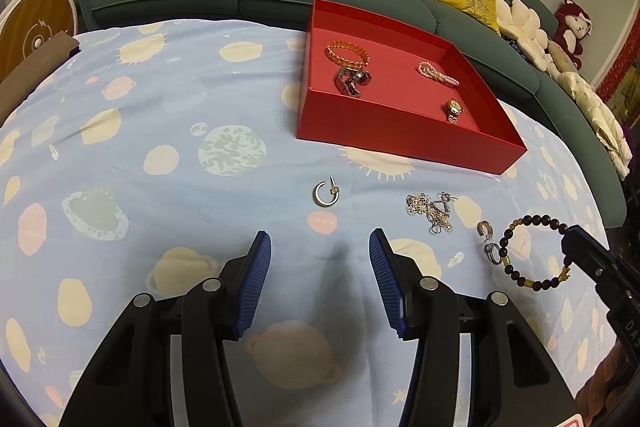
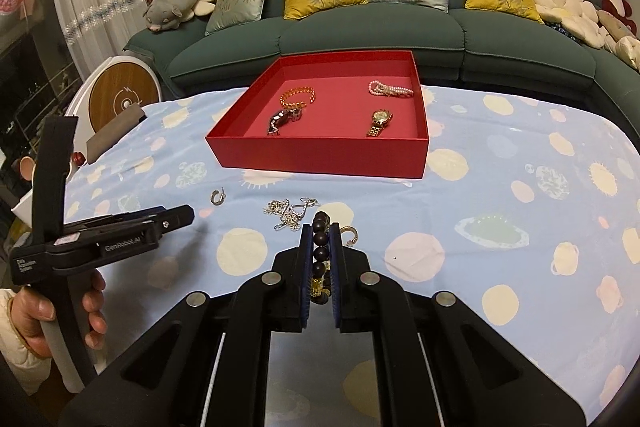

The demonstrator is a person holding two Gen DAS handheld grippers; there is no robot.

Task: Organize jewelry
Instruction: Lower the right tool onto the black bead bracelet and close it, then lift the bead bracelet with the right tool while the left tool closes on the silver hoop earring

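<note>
A red box (image 1: 400,131) (image 2: 320,151) sits on the blue cloth and holds an amber bracelet (image 1: 347,53), a dark watch (image 1: 352,81), a pink pearl strand (image 1: 438,74) and a gold watch (image 1: 454,110). On the cloth lie a hoop earring (image 1: 326,193) (image 2: 218,195), a silver chain pile (image 1: 431,209) (image 2: 289,211) and small rings (image 1: 489,241). My left gripper (image 1: 320,247) is open and empty, just short of the earring. My right gripper (image 2: 321,235) is shut on the dark bead bracelet (image 1: 532,253) (image 2: 320,247).
A green sofa (image 2: 400,39) with cushions and plush toys runs behind the table. A round white and wood device (image 2: 120,95) stands at the left edge. The left gripper's body (image 2: 100,243) and the hand holding it show in the right wrist view.
</note>
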